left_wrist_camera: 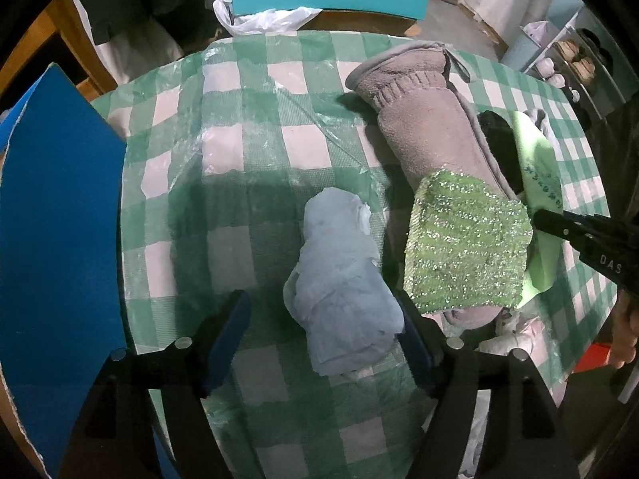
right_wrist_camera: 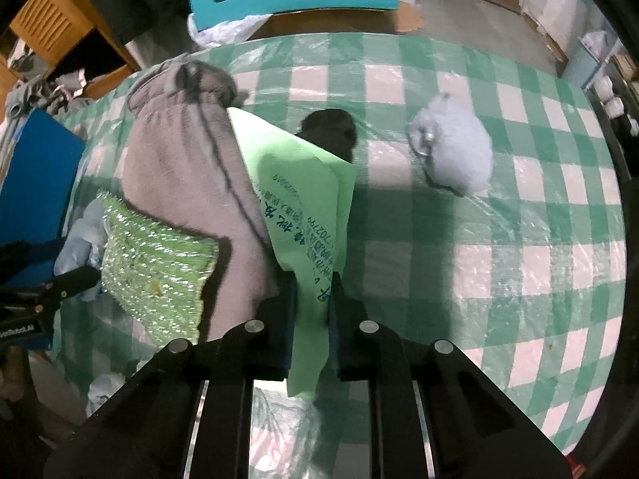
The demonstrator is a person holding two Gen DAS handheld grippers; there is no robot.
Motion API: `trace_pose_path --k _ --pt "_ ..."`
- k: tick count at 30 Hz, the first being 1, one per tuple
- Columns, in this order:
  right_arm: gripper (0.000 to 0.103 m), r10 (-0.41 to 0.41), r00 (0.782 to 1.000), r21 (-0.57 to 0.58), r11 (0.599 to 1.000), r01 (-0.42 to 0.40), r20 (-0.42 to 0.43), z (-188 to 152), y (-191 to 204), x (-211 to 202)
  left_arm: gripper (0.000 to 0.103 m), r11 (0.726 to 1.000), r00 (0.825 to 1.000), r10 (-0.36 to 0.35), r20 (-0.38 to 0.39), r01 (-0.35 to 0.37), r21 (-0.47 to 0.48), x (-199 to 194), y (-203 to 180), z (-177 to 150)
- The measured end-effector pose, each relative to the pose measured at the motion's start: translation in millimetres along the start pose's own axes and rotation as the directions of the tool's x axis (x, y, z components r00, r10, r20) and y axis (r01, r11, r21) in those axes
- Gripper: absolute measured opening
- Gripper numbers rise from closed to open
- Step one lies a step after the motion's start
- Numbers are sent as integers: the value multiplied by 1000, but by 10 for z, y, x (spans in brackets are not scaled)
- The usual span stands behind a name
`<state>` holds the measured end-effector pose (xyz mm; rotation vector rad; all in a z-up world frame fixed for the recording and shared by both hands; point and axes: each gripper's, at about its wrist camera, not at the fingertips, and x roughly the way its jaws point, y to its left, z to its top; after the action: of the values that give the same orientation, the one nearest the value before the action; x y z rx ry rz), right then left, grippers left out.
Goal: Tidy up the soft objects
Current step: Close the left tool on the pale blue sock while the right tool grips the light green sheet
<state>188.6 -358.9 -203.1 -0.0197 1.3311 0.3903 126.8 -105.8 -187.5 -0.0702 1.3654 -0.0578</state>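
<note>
The right tongs (right_wrist_camera: 312,299) pinch the green cloth (right_wrist_camera: 303,199) beside the grey mitt (right_wrist_camera: 183,175), likely to lift it clear, while the left tongs (left_wrist_camera: 323,339) stand wide around the pale blue rag (left_wrist_camera: 343,291) on the bench (left_wrist_camera: 255,151).

Two steep close views, shared table (left_wrist_camera: 255,151).

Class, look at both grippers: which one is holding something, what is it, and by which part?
The right gripper is shut on the light green cloth, pinching its near bottom edge. The left gripper is open, straddling the pale blue crumpled cloth without holding it.
</note>
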Motion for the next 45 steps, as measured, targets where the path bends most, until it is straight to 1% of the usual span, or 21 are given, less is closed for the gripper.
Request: trace_pose_path --k 7,9,10,13,14,15,18,19,20,21,22,23,26,31,38,39,40,41,43,45 --pt "11 -47 999 43 998 47 -10 -50 -214 -28 77 1000 1000 10 0 -10 16 16 -92 15" --pt "11 -64 998 56 996 65 -18 -66 -277 -26 77 1000 1000 16 -4 -16 21 15 -121 19" --pt "11 -85 996 65 994 87 -28 -87 -346 -21 77 1000 1000 19 -7 -19 22 20 -130 27" --pt "11 -99 994 77 992 102 -42 -109 -413 -10 79 1000 1000 22 -13 -22 21 28 -142 15" --pt "11 -102 994 84 991 106 -51 -122 -443 0 80 999 1000 24 -16 -24 21 34 -153 22" --pt "11 -86 994 106 990 93 -67 -141 -501 25 81 999 1000 26 -17 -26 21 41 -159 27" --pt "12 -75 995 122 989 82 -63 -148 -537 17 81 999 999 28 -20 -28 23 71 -200 36" --pt "19 -66 996 126 989 73 -58 -142 -547 10 81 999 999 29 -22 -29 24 80 -208 39" --pt "41 -62 997 132 989 68 -53 -138 -546 0 81 999 999 31 -23 -30 23 87 -216 37" --pt "53 -55 998 144 988 59 -35 -125 -542 -35 81 999 999 31 -24 -30 25 99 -218 31" --pt "65 -55 998 144 988 59 -35 -125 -542 -35 81 999 999 30 -24 -29 27 113 -226 25" --pt "69 -56 998 149 987 59 -21 -109 -533 -55 81 999 999 30 -25 -29 29 126 -225 15" --pt "70 -61 998 142 988 59 8 -46 -507 -76 81 999 999 36 -30 -35 33 171 -260 22" --pt "70 -81 997 128 988 80 0 14 -495 20 82 998 999 42 -25 -41 37 213 -297 61" --pt "70 -101 995 52 994 101 -3 89 -348 172 82 997 998 56 -7 -56 45 247 -331 98" --pt "70 -101 995 52 994 101 -3 89 -348 172 79 997 998 57 -1 -57 46 240 -329 106" --pt "70 -103 995 40 994 103 -5 93 -330 188 73 997 998 55 4 -55 46 233 -314 112" --pt "70 -108 994 28 994 109 -8 102 -308 211 69 997 998 57 9 -57 47 226 -302 121" --pt "70 -115 993 13 993 115 -15 117 -283 249 54 997 998 56 14 -57 46 211 -279 150" --pt "70 -129 991 -2 992 129 -16 126 -259 284 46 998 999 46 16 -47 37 207 -247 166"
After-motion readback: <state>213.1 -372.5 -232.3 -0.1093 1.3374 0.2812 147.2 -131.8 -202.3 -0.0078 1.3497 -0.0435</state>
